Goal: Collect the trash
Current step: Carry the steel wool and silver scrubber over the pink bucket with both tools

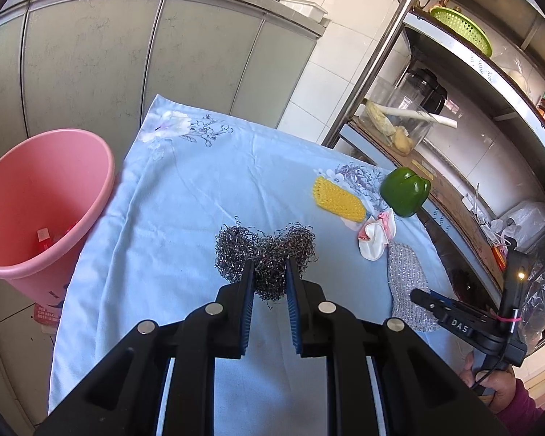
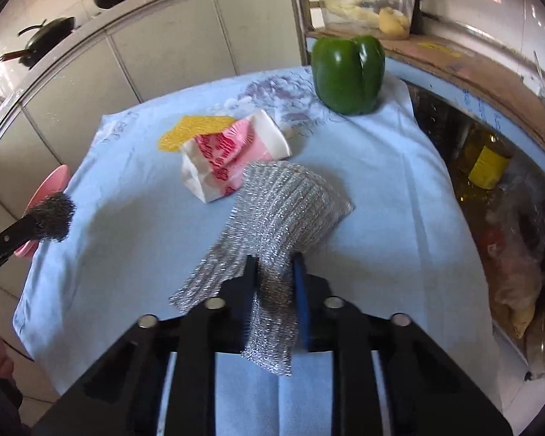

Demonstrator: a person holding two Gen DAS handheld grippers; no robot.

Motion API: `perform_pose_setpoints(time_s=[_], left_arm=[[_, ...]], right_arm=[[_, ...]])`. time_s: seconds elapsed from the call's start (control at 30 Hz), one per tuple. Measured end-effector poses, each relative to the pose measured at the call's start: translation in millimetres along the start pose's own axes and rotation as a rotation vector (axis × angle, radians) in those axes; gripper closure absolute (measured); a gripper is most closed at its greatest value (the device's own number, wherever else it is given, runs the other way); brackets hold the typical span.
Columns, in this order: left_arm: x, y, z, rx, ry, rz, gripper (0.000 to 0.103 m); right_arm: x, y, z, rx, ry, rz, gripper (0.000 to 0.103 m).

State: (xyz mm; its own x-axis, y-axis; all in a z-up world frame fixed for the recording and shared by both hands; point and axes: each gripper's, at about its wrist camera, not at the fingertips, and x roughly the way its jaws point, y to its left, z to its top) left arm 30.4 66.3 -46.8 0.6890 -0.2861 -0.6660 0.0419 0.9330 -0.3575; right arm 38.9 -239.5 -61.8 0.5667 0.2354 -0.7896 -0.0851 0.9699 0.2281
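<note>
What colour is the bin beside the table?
The bin is pink; the left wrist view shows it best.

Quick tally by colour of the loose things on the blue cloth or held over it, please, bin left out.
Grey steel wool: 1
Silver mesh cloth: 1
Yellow scrubber: 1
Green pepper: 1
Pink-and-white wrapper: 1
Total: 5

A cloth-covered table (image 1: 185, 189) is standing before the cabinets (image 1: 127, 58), a bin (image 1: 43, 196) sitting at its left edge. A steel wool pad (image 1: 265, 250) is lying mid-table; to its right a mesh scourer (image 2: 272, 218) is lying before a crumpled wrapper (image 2: 229, 156), with a knitted pad (image 1: 338, 200) and pepper (image 1: 405, 190) behind, a shelf rack (image 1: 454, 181) standing alongside.
</note>
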Motion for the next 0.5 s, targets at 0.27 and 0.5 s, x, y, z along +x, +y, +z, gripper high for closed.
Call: perform_pose_setpoints(time_s=[0.27,0.5], left_arm=[[-16.9,3.3,0.5,-0.012,-0.045,0.011,0.087],[-40.6,10.3,-0.2,-0.009,-0.108,0.052,0.087]], right_arm=[[-34.1,25.4,4.4,-0.068,-0.078,0.081,0.087],[-35.2,75.5,12.3,-0.165,-0.08,0.179,0.087]])
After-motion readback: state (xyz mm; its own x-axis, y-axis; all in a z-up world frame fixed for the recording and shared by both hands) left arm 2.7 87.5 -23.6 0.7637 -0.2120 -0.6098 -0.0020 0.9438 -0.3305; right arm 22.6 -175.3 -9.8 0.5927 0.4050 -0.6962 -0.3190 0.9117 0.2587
